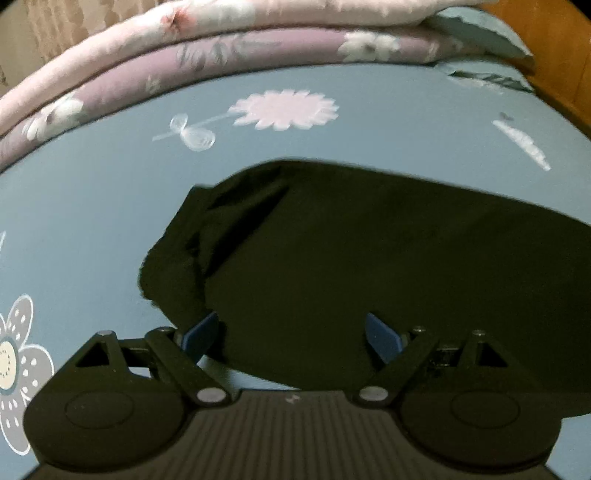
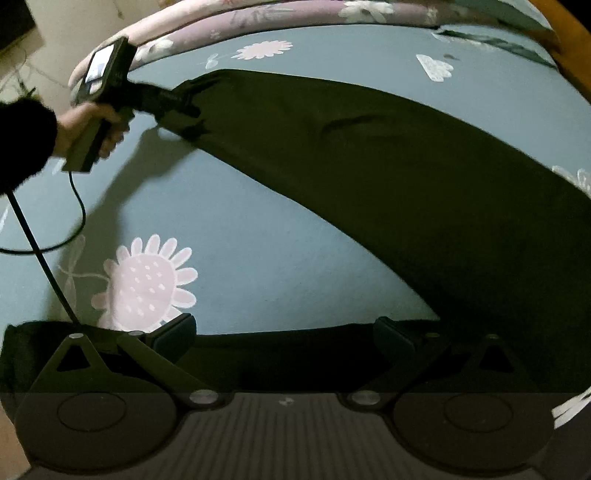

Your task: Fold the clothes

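A black garment (image 1: 369, 258) lies on the blue flowered bedsheet (image 1: 110, 203). In the left wrist view its bunched end sits under my left gripper (image 1: 291, 334), whose blue pads (image 1: 201, 332) stand wide apart and open over the cloth. The right wrist view shows the garment (image 2: 369, 166) stretched as a long band from lower right to upper left, where a hand (image 2: 88, 122) holds the left gripper (image 2: 184, 110) at its far end. My right gripper (image 2: 284, 334) is open, and a dark strip of the same cloth runs between its fingers along the bottom.
A folded pink and purple quilt (image 1: 184, 48) lies across the far side of the bed, with a teal pillow (image 1: 480, 33) beside it. A wooden bed frame (image 1: 554, 55) borders the right. A black cable (image 2: 44, 258) trails from the hand-held gripper over the sheet (image 2: 258, 240).
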`<state>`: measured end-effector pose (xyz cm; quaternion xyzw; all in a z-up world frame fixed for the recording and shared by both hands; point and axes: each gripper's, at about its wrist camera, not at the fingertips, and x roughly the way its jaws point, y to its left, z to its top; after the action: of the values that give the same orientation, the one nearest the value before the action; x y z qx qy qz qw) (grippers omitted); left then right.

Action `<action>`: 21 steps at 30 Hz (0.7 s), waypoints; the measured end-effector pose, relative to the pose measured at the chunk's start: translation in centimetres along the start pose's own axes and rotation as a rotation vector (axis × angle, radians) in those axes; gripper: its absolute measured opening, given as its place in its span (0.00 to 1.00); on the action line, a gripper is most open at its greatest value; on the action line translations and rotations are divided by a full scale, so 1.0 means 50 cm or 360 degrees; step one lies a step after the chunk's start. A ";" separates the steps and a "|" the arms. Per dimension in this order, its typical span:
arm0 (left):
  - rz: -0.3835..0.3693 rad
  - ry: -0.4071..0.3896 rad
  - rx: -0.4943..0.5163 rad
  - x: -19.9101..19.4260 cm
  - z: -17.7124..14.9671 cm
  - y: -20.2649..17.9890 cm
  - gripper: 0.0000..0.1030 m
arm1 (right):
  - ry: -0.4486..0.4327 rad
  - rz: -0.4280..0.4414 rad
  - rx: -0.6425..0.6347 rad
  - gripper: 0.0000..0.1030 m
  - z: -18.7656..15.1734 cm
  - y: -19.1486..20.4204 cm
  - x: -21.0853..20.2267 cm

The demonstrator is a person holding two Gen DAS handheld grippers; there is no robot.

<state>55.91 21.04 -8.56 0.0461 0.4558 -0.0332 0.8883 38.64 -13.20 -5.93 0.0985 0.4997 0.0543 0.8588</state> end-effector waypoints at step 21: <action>-0.0212 0.0037 0.0193 -0.136 -0.056 -0.147 0.84 | 0.0017 -0.0013 -0.0016 1.00 -0.005 -0.023 -0.029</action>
<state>48.94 14.17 -5.04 0.0698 0.4653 -0.1193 0.8743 37.69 -14.56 -5.09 0.0919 0.5043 0.0538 0.8569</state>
